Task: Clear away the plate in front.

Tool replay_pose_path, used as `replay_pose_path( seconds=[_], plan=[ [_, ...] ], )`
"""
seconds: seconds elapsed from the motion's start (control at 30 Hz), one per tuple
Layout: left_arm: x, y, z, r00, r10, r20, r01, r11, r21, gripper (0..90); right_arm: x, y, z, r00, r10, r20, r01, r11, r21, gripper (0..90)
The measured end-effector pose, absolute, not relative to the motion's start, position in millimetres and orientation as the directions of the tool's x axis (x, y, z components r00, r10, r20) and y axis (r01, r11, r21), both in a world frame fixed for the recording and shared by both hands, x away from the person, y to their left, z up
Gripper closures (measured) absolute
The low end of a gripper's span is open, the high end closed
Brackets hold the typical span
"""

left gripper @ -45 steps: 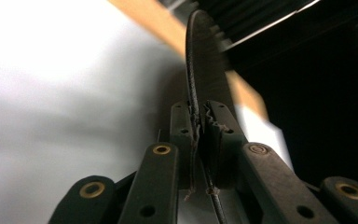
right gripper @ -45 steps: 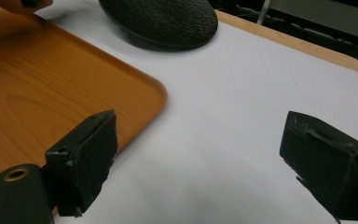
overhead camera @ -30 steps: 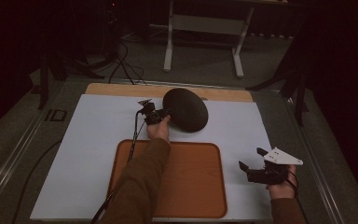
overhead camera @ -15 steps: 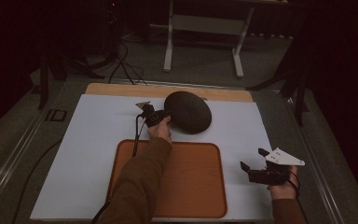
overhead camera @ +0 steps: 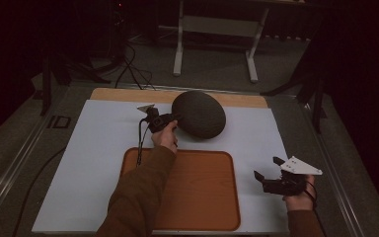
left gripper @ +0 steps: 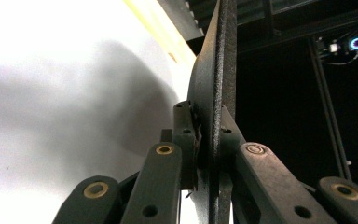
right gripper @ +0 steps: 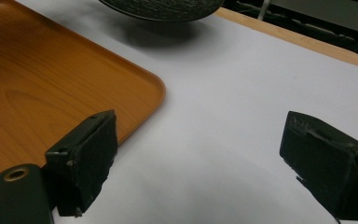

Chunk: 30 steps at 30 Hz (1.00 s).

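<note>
- High view: the dark plate (overhead camera: 199,113) sits a bit further right than a second ago, carried by the left tool (overhead camera: 173,118), which is clamped on its left rim. It hangs tilted over the far part of the white table (overhead camera: 98,143), just beyond the far edge of the wooden tray (overhead camera: 197,190). My guess is it's headed for the tray.
- High view: the right tool (overhead camera: 266,169) is about where it was, low right near the tray's right edge, jaws apart, holding nothing.
- High view hard to read: the room is dark, the plate's underside and its exact height off the table can't be told, and the left forearm covers the tray's left side.
- Left gripper view: plate rim (left gripper: 223,70) seen edge-on, pinched between the two black jaws and well seated. Everything to the right is black; the plate blocks whatever lies beyond it.
- Right gripper view: jaws wide apart over bare table (right gripper: 223,140), the tray corner (right gripper: 135,88) just beside the left jaw. The plate's lower edge (right gripper: 163,10) is cut off at the top, its shadow on the table beneath, so it reads as lifted rather than resting.
</note>
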<state>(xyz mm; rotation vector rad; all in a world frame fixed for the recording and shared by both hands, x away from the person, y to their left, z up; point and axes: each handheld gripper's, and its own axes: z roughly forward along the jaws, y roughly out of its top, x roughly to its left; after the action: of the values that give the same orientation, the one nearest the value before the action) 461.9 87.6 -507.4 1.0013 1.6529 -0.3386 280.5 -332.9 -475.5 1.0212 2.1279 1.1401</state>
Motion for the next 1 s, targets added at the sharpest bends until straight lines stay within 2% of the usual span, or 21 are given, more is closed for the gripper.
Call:
replay_pose_path(
  seconds=[0.27, 0.47, 1.0],
  plan=[
    [450.6, 97.9, -497.3, 0.015, 0.425, -0.905, 0.751, 0.593, 0.291, 85.0, 280.8, -332.1, -475.9, -0.587, 0.805, -0.087, 0.376, 0.366, 0.852, 11.1],
    [438.4, 110.6, -498.8, 0.023, 0.389, -0.921, 0.749, 0.604, 0.274, 85.0, 279.6, -331.9, -475.6, -0.584, 0.806, -0.090, 0.376, 0.367, 0.851, 11.1],
    [402.1, 142.2, -497.5, 0.040, 0.401, -0.915, 0.741, 0.603, 0.296, 85.1, 278.5, -330.2, -475.7, -0.587, 0.805, -0.092, 0.376, 0.371, 0.849, 11.1]
  ],
)
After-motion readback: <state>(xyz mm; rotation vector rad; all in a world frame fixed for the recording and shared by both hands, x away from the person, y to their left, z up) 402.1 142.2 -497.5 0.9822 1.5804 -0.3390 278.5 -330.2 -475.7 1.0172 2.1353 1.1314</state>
